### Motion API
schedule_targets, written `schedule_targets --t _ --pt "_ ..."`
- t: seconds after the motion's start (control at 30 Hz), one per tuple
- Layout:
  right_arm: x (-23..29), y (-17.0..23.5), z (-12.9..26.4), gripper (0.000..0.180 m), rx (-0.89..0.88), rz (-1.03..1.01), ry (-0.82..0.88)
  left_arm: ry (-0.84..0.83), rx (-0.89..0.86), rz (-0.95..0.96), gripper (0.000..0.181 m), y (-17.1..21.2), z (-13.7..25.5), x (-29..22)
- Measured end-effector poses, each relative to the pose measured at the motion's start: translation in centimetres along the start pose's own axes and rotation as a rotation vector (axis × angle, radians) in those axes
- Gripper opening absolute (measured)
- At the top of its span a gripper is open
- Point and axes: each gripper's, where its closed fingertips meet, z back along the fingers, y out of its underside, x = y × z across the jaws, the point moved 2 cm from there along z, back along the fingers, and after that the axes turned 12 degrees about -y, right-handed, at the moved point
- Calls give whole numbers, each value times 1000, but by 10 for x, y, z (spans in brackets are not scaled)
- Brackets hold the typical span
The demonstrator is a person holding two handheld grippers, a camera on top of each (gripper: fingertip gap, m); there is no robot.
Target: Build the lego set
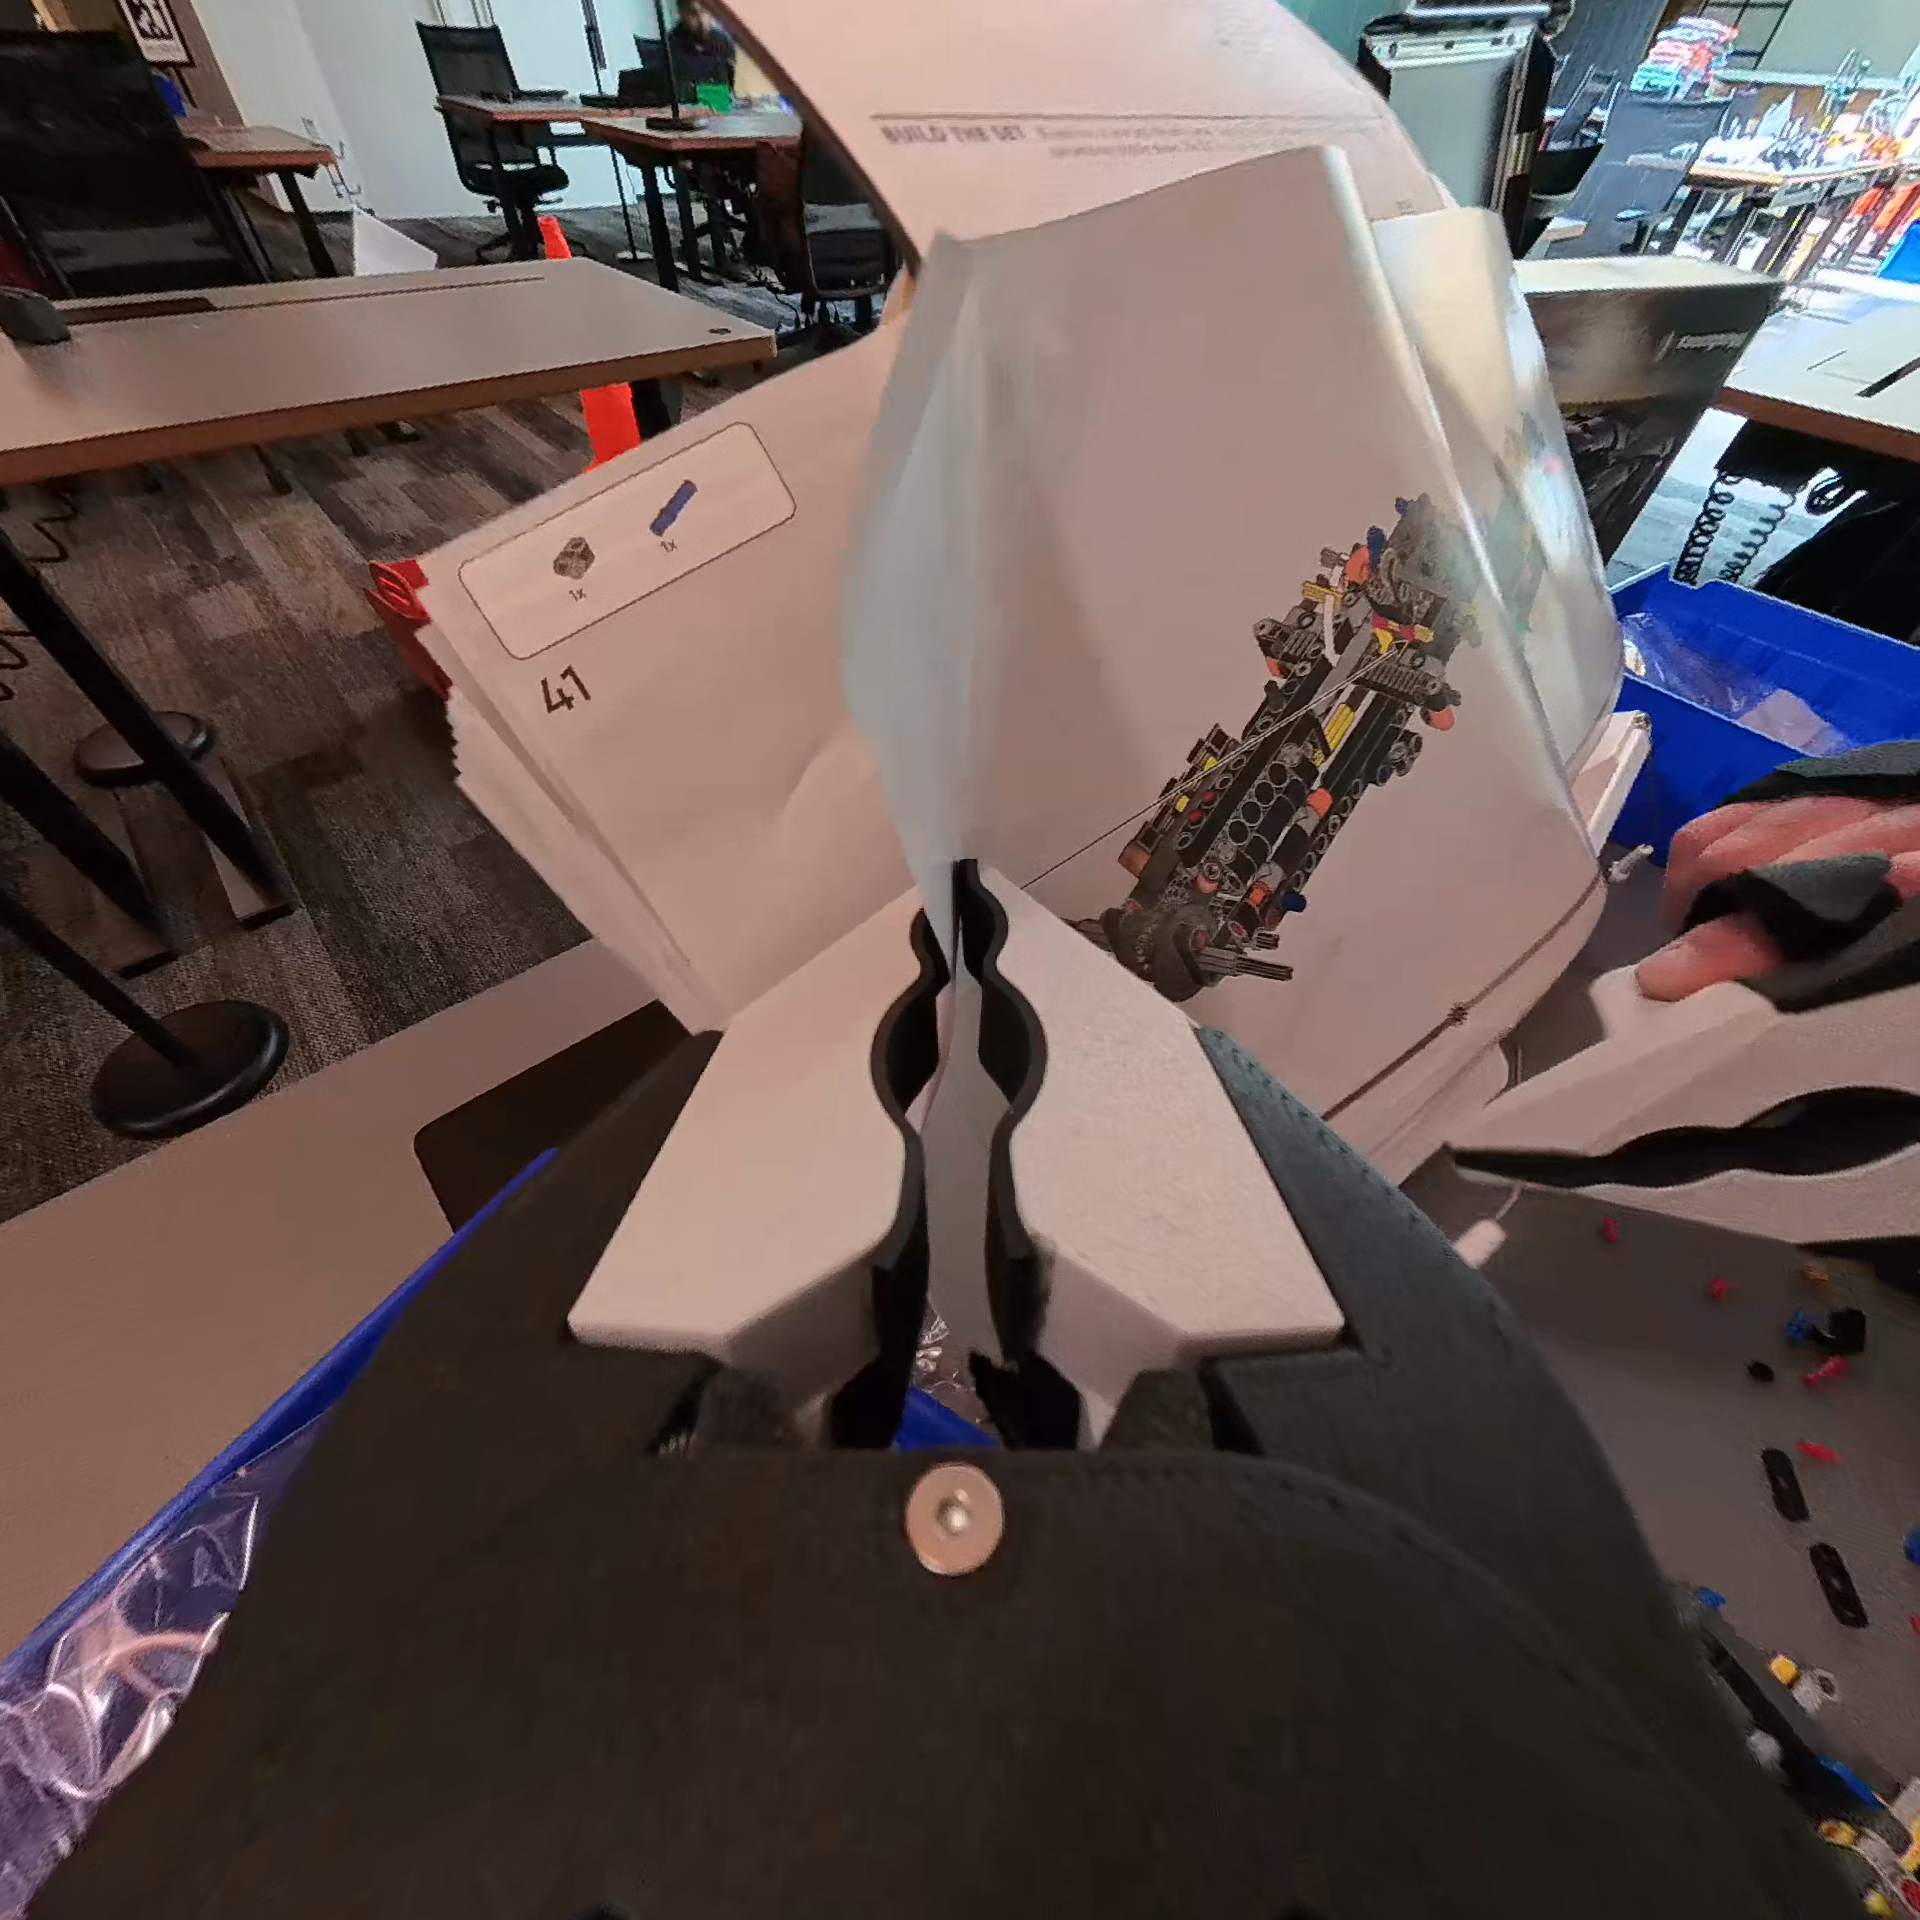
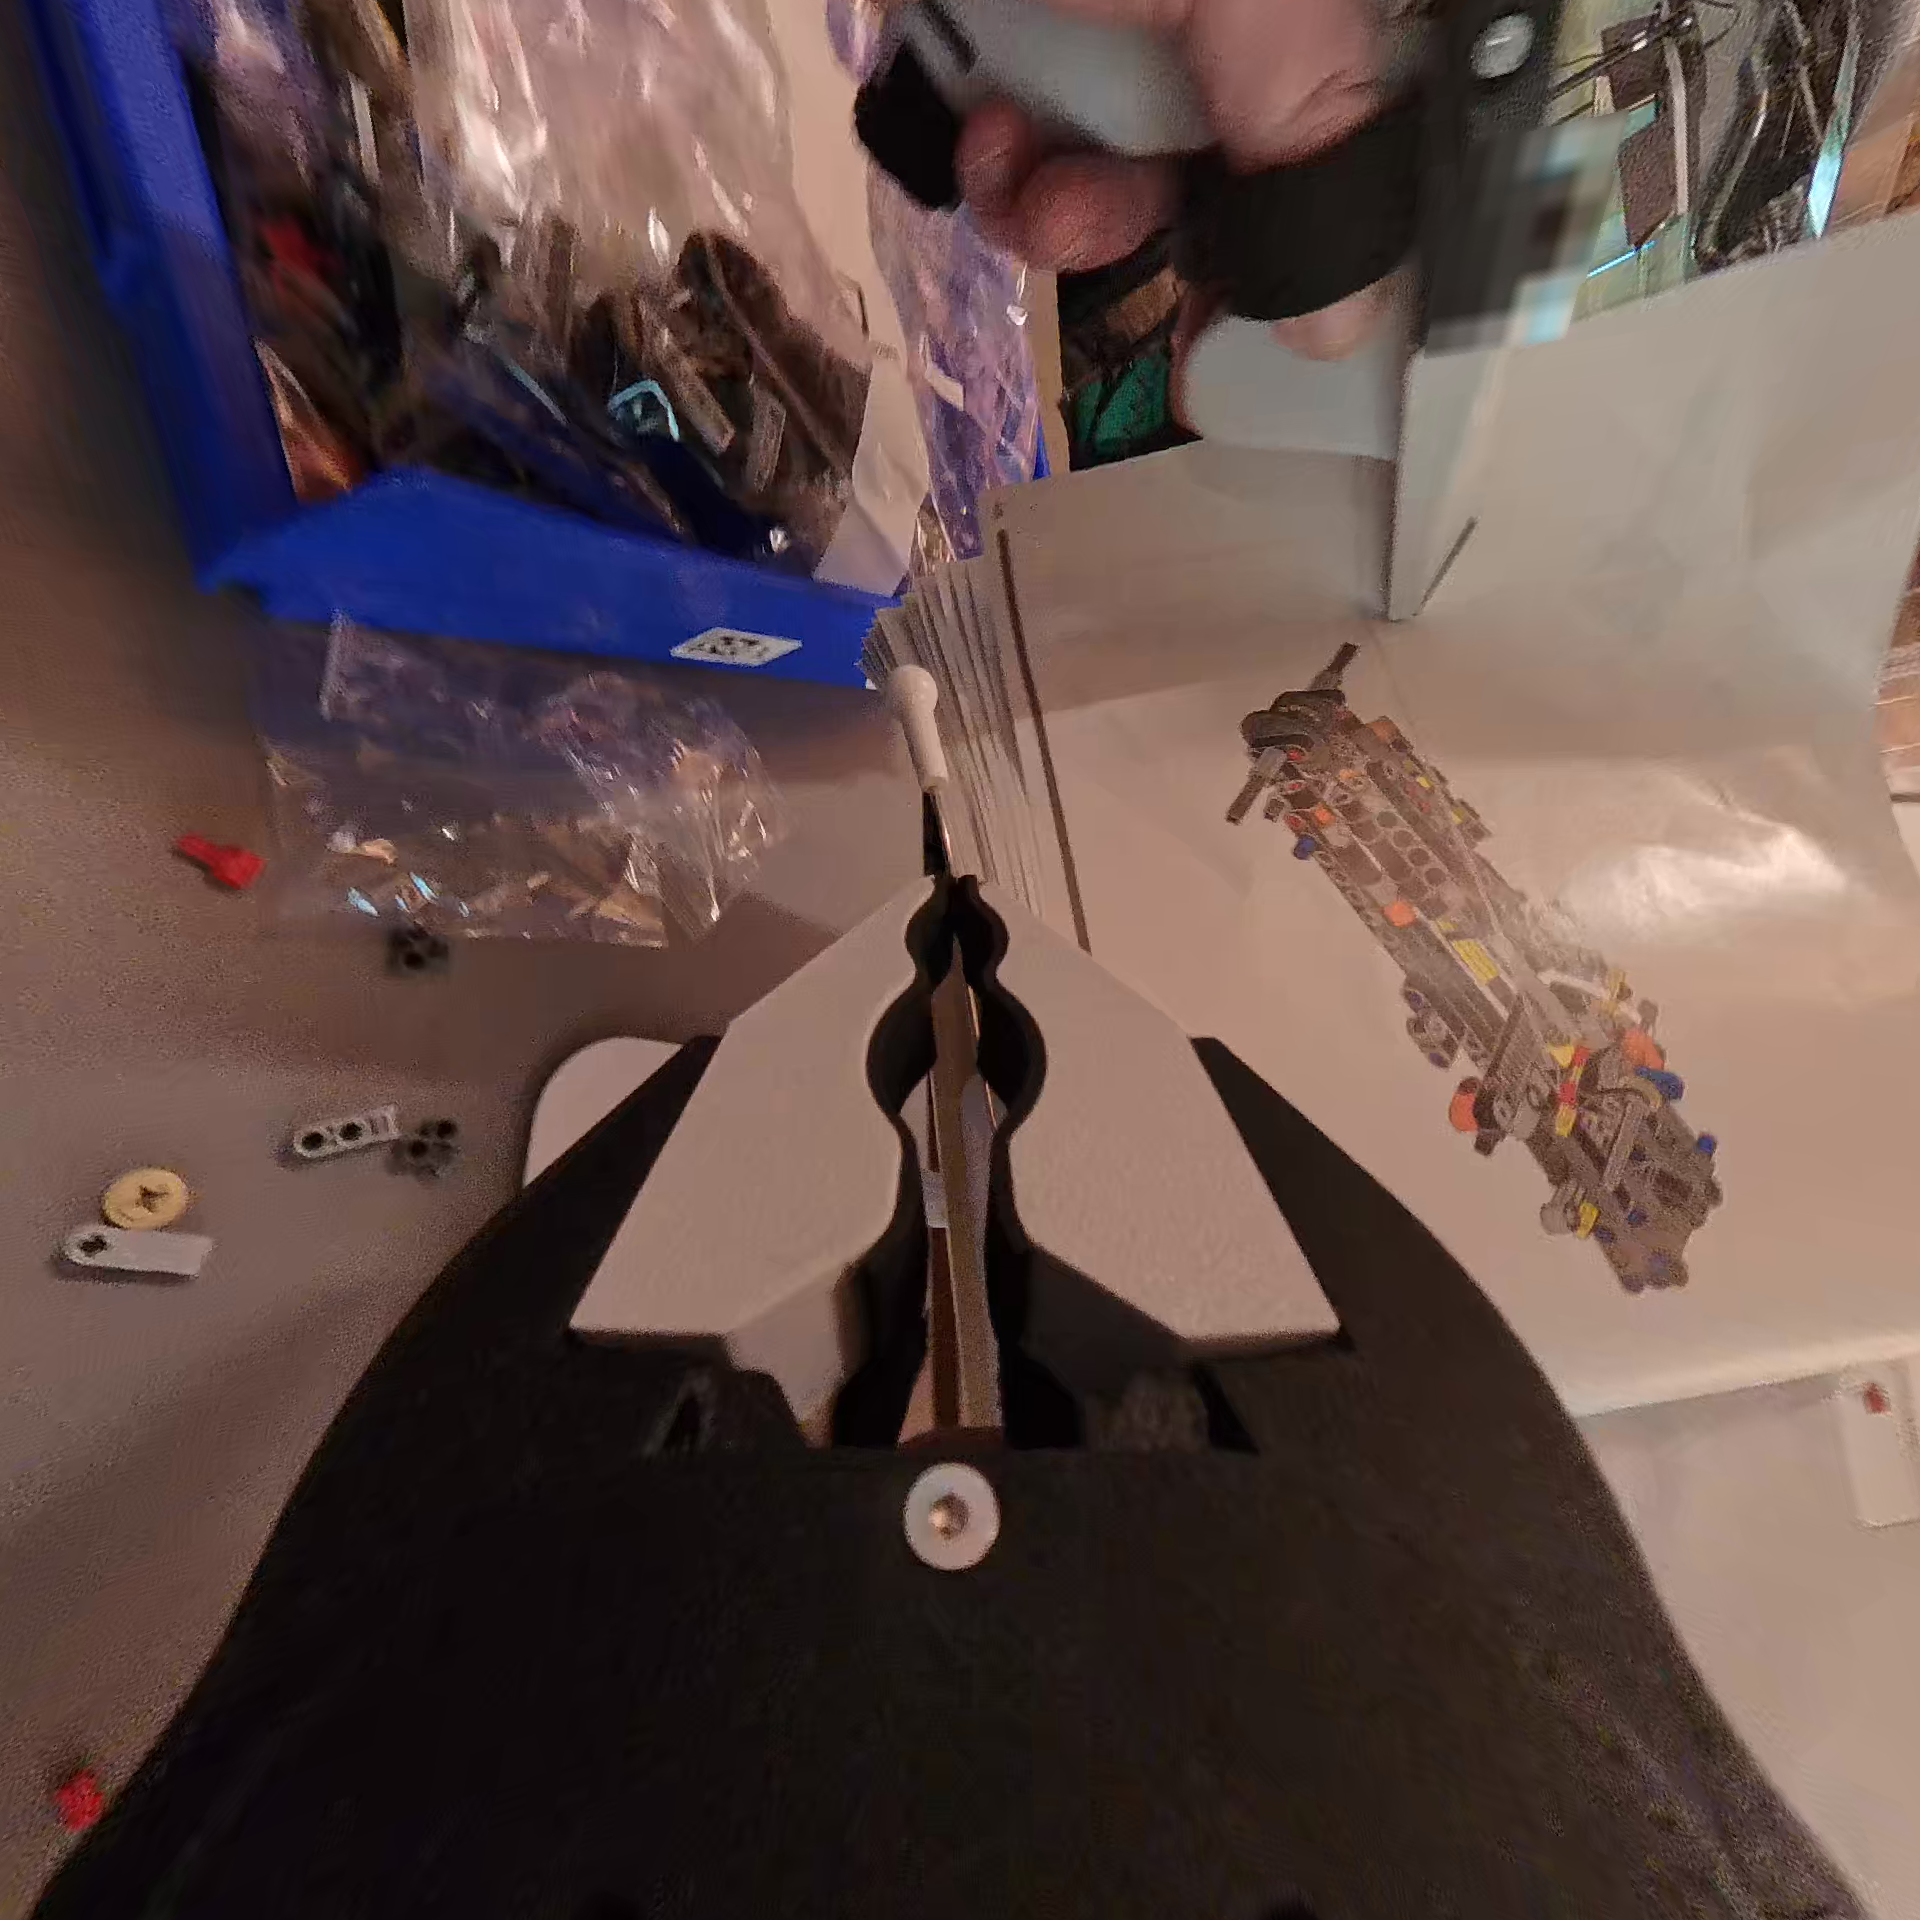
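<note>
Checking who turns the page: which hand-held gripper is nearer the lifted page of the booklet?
Left. The left hand-held gripper is pinching the lifted page; the right hand-held gripper sits at the booklet's edge, shut on a thin stick.

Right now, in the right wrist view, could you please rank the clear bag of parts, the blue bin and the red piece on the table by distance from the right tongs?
1. Clear bag, just left of the right tongs.
2. Red piece, farther left.
3. Blue bin, behind the bag.

bin [image 2: 520, 592] behind bag [image 2: 499, 821], booklet [image 2: 1299, 935] right
</note>
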Motion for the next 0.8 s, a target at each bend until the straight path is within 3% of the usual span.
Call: schedule_targets --t 0.33,0.47,0.6,0.8 --pt "-40 12 17 0 -328 -669 -2 21 4 42 0 12 -6 1" --pt "-42 13 19 4 -347 -772 -52 6 36 53 3 17 -6 2" --pt "-41 9 41 31 -395 -776 -74 -21 16 63 28 15 3 8" --pt "-20 18 93 27 -383 -713 -84 -170 -62 23 68 0 48 21"
